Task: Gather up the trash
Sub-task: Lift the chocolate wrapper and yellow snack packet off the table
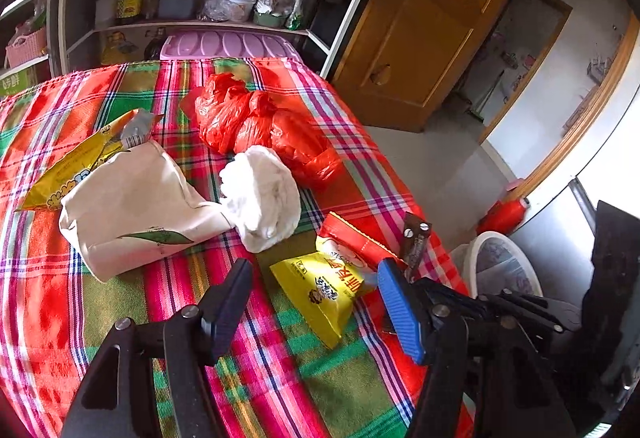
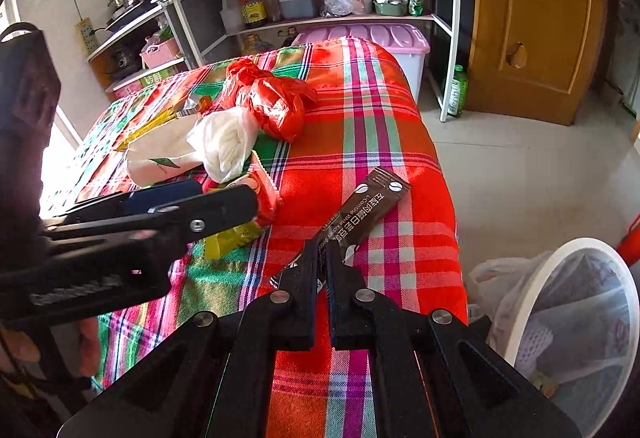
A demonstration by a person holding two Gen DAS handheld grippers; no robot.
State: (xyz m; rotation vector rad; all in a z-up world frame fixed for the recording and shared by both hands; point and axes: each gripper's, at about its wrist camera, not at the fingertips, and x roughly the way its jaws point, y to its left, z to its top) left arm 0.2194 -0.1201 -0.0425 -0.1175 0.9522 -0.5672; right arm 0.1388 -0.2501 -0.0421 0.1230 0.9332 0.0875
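Trash lies on a plaid tablecloth (image 1: 120,318). My left gripper (image 1: 316,278) is open, its jaws on either side of a yellow and red snack packet (image 1: 320,290). My right gripper (image 2: 322,250) is shut on the near end of a brown sachet (image 2: 368,206), which also shows upright in the left wrist view (image 1: 416,238). Farther back lie a white crumpled tissue (image 1: 260,194), a white paper bag (image 1: 132,202), a yellow wrapper (image 1: 76,166) and a red plastic bag (image 1: 260,122).
A white bin with a plastic liner (image 2: 568,322) stands on the floor right of the table; it also shows in the left wrist view (image 1: 496,262). Kitchen shelves (image 1: 200,22) stand behind the table, and a wooden door (image 1: 432,30) at right.
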